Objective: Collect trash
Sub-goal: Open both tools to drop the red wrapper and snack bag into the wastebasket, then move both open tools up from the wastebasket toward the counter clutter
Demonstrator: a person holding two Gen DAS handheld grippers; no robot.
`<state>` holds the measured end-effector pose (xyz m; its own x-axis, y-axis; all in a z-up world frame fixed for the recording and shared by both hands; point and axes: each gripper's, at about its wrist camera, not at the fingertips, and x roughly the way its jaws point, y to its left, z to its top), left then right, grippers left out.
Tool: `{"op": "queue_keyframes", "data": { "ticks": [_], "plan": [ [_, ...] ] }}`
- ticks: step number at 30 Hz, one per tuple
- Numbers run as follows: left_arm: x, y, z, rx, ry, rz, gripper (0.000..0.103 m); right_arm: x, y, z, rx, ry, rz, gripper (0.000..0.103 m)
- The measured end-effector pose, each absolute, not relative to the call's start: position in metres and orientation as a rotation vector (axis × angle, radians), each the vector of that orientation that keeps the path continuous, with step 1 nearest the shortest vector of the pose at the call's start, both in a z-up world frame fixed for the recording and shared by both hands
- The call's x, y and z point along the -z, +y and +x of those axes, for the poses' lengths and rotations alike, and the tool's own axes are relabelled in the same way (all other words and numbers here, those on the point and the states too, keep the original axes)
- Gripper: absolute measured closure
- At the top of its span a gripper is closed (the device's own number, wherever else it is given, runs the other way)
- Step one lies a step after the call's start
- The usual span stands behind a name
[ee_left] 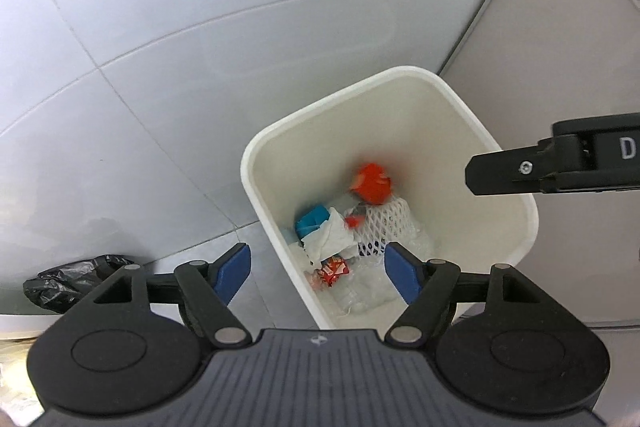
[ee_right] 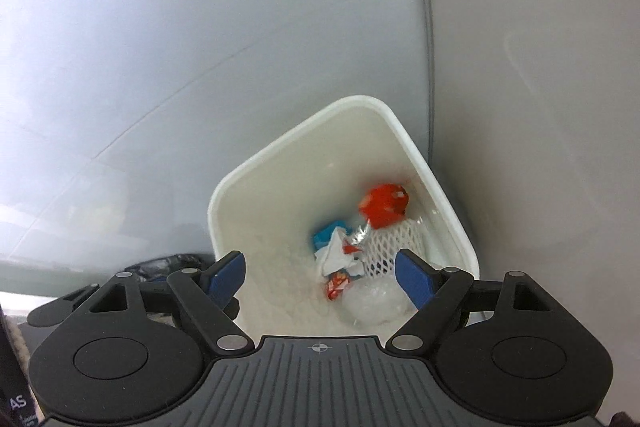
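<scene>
A white bin (ee_left: 452,95) stands on the grey tiled floor, also in the right wrist view (ee_right: 412,143). Inside lie a blurred red wrapper (ee_left: 370,183) (ee_right: 384,205), white foam netting (ee_left: 386,223) (ee_right: 390,247), a blue piece (ee_left: 312,221) (ee_right: 325,235), crumpled tissue (ee_left: 328,239), a small red packet (ee_left: 332,269) (ee_right: 337,285) and clear plastic (ee_right: 374,301). My left gripper (ee_left: 318,277) is open and empty above the bin's near wall. My right gripper (ee_right: 320,279) is open and empty above the bin; it also shows in the left wrist view (ee_left: 500,173) at the right.
A crumpled black plastic bag (ee_left: 76,281) lies on the floor left of the bin, partly seen in the right wrist view (ee_right: 168,265). A pale cabinet panel (ee_left: 560,39) with a metal edge strip stands right behind the bin.
</scene>
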<state>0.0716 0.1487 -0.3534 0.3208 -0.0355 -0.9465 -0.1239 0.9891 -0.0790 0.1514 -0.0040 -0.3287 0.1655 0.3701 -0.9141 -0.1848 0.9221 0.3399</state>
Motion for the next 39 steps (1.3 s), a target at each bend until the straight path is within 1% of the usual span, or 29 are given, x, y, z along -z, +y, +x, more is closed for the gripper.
{"op": "queue_keyframes", "data": {
  "ticks": [1, 3, 7, 15, 19, 23, 30, 39],
  "plan": [
    [0.350, 0.149, 0.070, -0.060, 1.241, -0.148, 0.031, 0.320, -0.006, 0.149, -0.401, 1.345, 0.167, 0.017],
    [0.346, 0.151, 0.067, -0.065, 1.234, -0.155, 0.029, 0.324, -0.003, 0.145, -0.406, 1.339, 0.171, 0.016],
    [0.337, 0.154, 0.061, -0.074, 1.224, -0.172, 0.027, 0.314, -0.002, 0.135, -0.415, 1.338, 0.158, 0.016],
    [0.318, 0.163, 0.051, -0.098, 1.221, -0.190, 0.011, 0.297, -0.001, 0.118, -0.440, 1.301, 0.154, 0.016],
    [0.308, 0.171, 0.047, -0.132, 1.224, -0.210, 0.007, 0.279, -0.002, 0.109, -0.473, 1.274, 0.143, 0.016],
    [0.298, 0.175, 0.040, -0.174, 1.221, -0.233, 0.002, 0.251, -0.002, 0.096, -0.515, 1.226, 0.096, 0.012],
    [0.278, 0.169, 0.031, -0.215, 1.229, -0.184, 0.001, 0.207, -0.011, 0.076, -0.553, 1.117, 0.036, 0.011],
    [0.234, 0.149, 0.029, -0.183, 1.249, -0.143, 0.001, 0.153, -0.040, 0.062, -0.568, 1.015, -0.029, 0.008]
  ]
}}
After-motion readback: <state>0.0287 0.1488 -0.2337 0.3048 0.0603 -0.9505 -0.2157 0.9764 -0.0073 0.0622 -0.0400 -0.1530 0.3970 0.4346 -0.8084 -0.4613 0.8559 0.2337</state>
